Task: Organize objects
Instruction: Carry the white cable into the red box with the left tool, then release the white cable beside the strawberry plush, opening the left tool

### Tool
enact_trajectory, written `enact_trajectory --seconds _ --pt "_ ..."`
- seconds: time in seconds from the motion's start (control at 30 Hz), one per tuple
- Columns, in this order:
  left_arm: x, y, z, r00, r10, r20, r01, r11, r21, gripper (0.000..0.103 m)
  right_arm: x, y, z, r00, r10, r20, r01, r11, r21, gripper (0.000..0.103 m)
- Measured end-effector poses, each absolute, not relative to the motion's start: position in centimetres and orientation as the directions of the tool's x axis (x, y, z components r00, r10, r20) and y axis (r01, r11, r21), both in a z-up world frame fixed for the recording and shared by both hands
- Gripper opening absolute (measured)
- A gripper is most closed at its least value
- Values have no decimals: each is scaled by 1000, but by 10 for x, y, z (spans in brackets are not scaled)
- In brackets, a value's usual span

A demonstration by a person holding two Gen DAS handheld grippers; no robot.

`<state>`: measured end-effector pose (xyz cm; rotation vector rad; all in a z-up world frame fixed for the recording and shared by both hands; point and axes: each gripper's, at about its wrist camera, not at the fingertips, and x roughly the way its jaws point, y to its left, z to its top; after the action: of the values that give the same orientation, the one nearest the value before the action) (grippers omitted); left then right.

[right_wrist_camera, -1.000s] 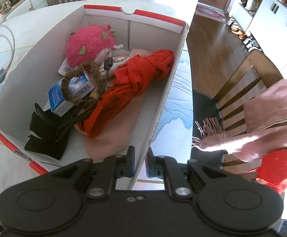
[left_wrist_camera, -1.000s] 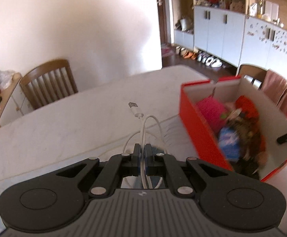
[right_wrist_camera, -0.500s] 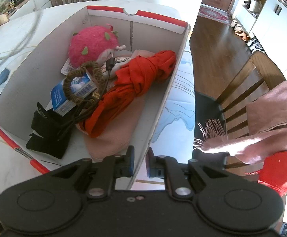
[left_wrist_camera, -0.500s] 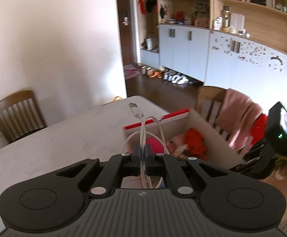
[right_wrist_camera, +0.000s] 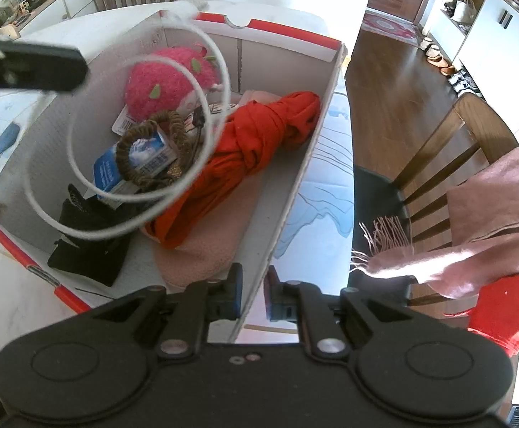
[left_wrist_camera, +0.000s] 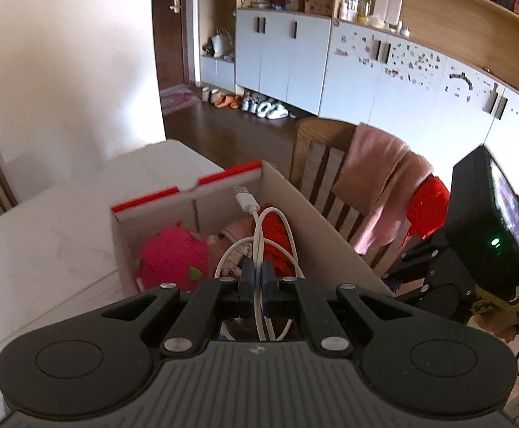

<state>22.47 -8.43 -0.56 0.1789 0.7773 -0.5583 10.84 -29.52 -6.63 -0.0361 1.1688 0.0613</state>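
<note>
- The left gripper has its jaws pinched tight on a white cable, gripping the gathered strands so the loops hang together instead of trailing loose.
- From the right wrist view the cable hangs in wide coils in the air above the open box, not yet touching what lies inside; carrying it coiled looks meant to let it drop in as one bundle.
- The plug end sticks up past the jaws, over the far end of the box.
- The right gripper straddles the near end of the box's right wall, one jaw inside and one outside. The gap is narrow, the cardboard is between the jaws, and I cannot tell whether the pads press on it. It seems placed to steady the box while things go in.
- The box sits near the right edge of the surface, with a chair just beyond that edge.
- Already in the box: a pink plush toy at the far end, a red cloth along the right wall, a blue packet ringed by a brown cord, a black pouch at the near left and a pink cloth underneath.
- The next step is likely lowering the coils onto this pile and letting go.
</note>
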Motion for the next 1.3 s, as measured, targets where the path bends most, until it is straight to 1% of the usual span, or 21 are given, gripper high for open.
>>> enact_trajectory --seconds 0.27,0.7,1.13,1.3 --pt "231 -85 -38 529 -389 -755 529 846 -65 3 108 -296 -67 391 30 -920 -65 998 5 11" --pt "238 -85 -68 494 -321 -808 527 850 -15 3 108 -297 -67 390 30 -920 -64 998 6 11" --pt "239 -83 -79 464 -298 -834 541 841 0 3 107 -298 -62 398 31 -917 -55 998 10 13" --pt "235 -80 -77 460 -304 -834 544 839 -5 5 104 -300 -56 414 36 -910 -44 999 20 14"
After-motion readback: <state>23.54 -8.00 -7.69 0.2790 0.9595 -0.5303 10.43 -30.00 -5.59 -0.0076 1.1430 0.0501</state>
